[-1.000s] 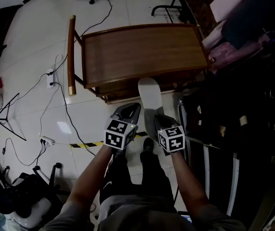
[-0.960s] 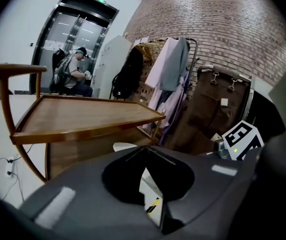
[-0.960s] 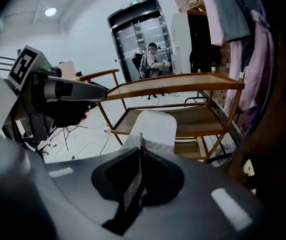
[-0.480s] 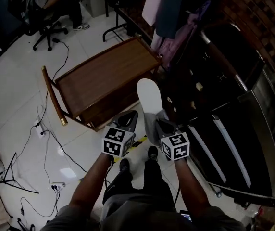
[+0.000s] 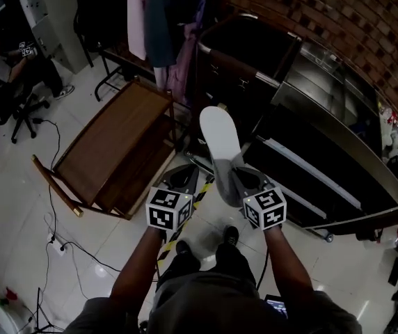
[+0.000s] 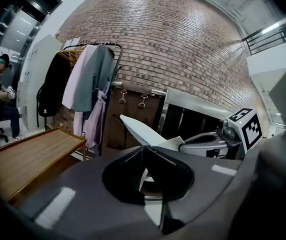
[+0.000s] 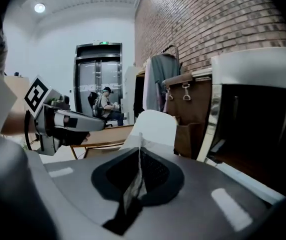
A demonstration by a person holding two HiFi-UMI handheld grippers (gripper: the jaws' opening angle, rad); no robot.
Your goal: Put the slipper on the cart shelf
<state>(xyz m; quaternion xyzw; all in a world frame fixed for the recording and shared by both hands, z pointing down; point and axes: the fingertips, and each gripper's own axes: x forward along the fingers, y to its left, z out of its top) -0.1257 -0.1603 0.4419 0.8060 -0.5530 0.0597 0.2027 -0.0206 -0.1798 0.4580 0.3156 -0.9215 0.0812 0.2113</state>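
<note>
A white slipper sticks out forward from my right gripper, which is shut on its rear edge. In the right gripper view a thin edge of the slipper stands pinched between the closed jaws. My left gripper hovers just left of it, shut with nothing in it; its view shows the slipper in the air ahead. The low wooden cart stands to the left on the floor. A dark metal shelf unit lies directly beyond the slipper's tip.
A clothes rack with hanging garments stands behind the wooden cart, against a brick wall. A seated person is at the far left. Cables and yellow-black floor tape lie near my feet.
The view has swung right: the wooden cart has slid to the left of the picture and the metal shelf unit has come ahead. Both grippers and the slipper keep their pose.
</note>
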